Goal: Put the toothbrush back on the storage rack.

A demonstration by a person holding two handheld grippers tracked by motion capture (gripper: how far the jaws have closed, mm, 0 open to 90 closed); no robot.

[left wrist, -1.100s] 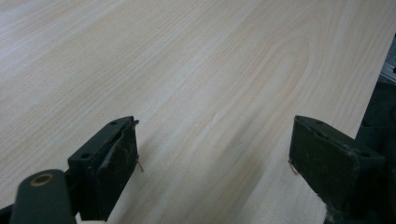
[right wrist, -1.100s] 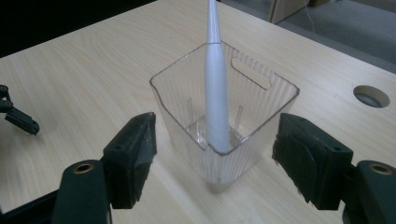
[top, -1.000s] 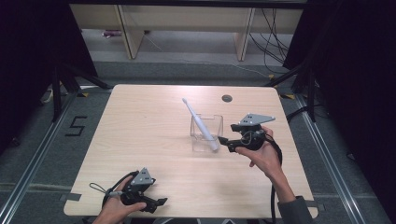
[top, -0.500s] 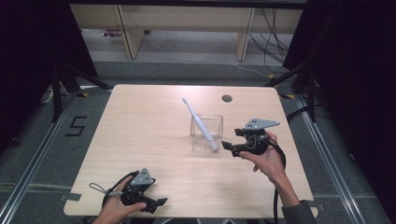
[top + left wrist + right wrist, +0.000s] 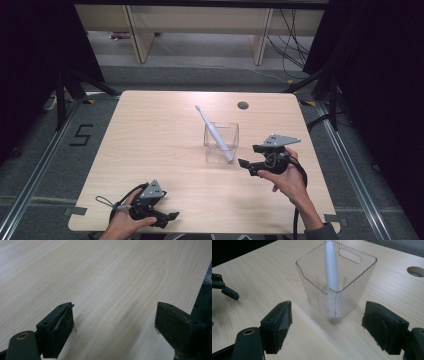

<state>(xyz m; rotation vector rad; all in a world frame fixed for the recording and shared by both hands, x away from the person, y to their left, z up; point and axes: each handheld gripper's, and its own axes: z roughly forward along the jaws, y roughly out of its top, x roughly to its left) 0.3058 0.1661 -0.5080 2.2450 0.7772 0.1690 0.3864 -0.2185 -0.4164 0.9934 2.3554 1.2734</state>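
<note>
Toothbrush (image 5: 213,130) placement looks finished: the white handle is stood at a lean inside the clear container (image 5: 221,142), near the middle of the desk (image 5: 150,130), its head tipped up and away over the far rim. The right claw (image 5: 243,167) is seen just beside the container's right side, jaws spread wide and nothing held; in the right gripper view the container (image 5: 337,281) is framed between them, apart from both. If a retreat is the step in hand, as it appears, it is best made straight back with the jaws kept wide, so that the light container is not nudged and the leaning toothbrush (image 5: 331,265) is not tipped. The right hand (image 5: 282,180) is angled in from the lower right, wrist raised. The left claw (image 5: 170,217) is rested low near the desk's front edge, jaws wide and empty.
</note>
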